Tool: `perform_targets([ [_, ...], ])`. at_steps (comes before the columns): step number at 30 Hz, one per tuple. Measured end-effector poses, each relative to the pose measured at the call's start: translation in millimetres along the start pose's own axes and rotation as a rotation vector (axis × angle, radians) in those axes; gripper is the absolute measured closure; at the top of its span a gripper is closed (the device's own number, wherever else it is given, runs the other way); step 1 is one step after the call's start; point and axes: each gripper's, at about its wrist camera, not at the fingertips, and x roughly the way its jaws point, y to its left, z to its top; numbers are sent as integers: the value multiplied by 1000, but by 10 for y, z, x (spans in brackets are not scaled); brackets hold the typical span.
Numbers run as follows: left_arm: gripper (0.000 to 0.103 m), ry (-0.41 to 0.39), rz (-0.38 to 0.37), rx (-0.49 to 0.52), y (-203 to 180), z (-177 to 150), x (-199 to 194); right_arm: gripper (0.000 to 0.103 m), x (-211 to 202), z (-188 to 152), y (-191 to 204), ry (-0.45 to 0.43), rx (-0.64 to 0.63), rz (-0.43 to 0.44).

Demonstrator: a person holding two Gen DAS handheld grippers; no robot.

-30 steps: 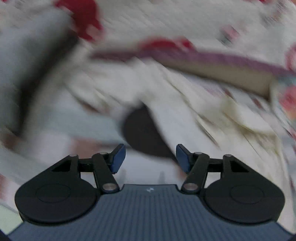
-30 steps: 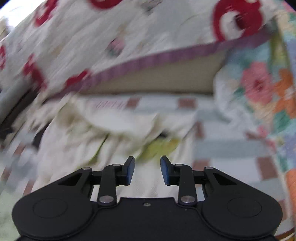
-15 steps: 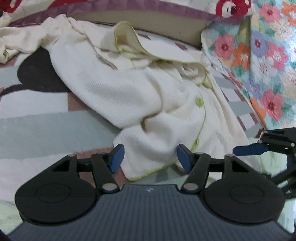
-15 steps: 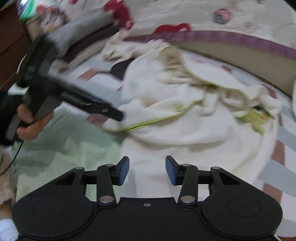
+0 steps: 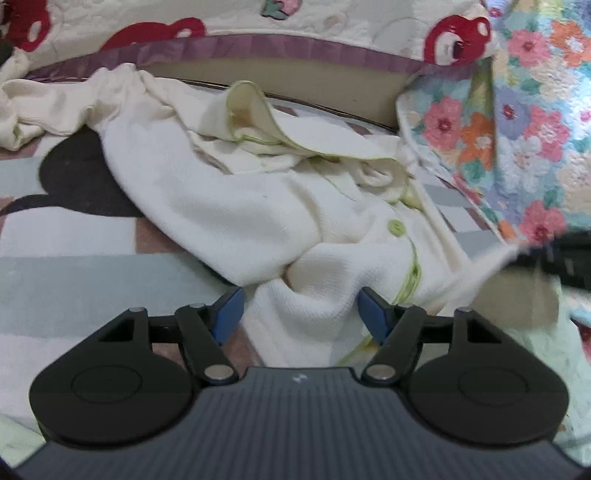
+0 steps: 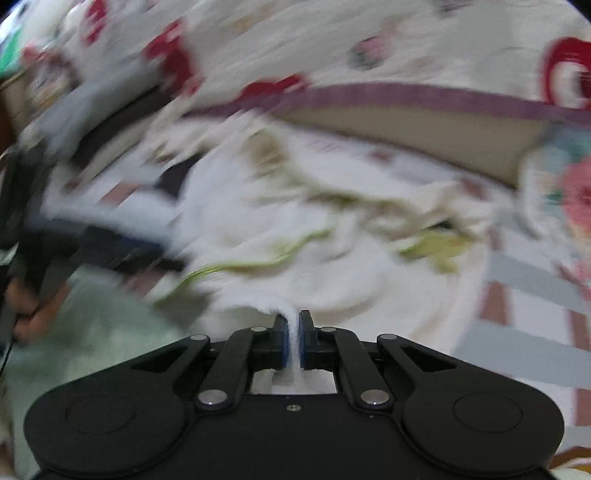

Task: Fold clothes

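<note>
The cream cardigan [image 5: 258, 206] lay crumpled on the patterned blanket [image 5: 74, 266], its green-trimmed collar turned up, one sleeve trailing off to the left, the buttoned front bunched in loose rolls. No flat panel or clean crease showed anywhere, so as a fold it was far from finished: it would need spreading flat, then sleeves and body brought in. The right gripper [image 6: 292, 338] was closed on a thin pinch of the cardigan's white edge, the cloth drawn up between its pads. The left gripper [image 5: 300, 314] stood wide apart, its fingers straddling the near hem without pinching it. A bear-print quilt [image 5: 332, 22] and a flowered quilt [image 5: 524, 122] bordered the space.
</note>
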Motion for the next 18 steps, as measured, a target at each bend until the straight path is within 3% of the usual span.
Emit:
perform_targets([
  [3,33,39,-40,62,-123,-55,70,97,-137,22,-234,-30,-13,-155],
  [7,22,123,-64,112,-285,-160,219,97,-198,0,-584,-51,63,-254],
  [10,22,152,-82,117,-397,-188,312,97,-180,-16,-784,-58,105,-288],
  [15,24,100,125,219,-538,-93,498,97,25,-41,-1032,-28,139,-302],
  [16,32,101,150,236,-555,-60,543,97,66,-47,-1082,-22,146,-305],
  [18,74,97,193,263,-587,40,628,96,148,-57,-1181,-10,159,-311],
])
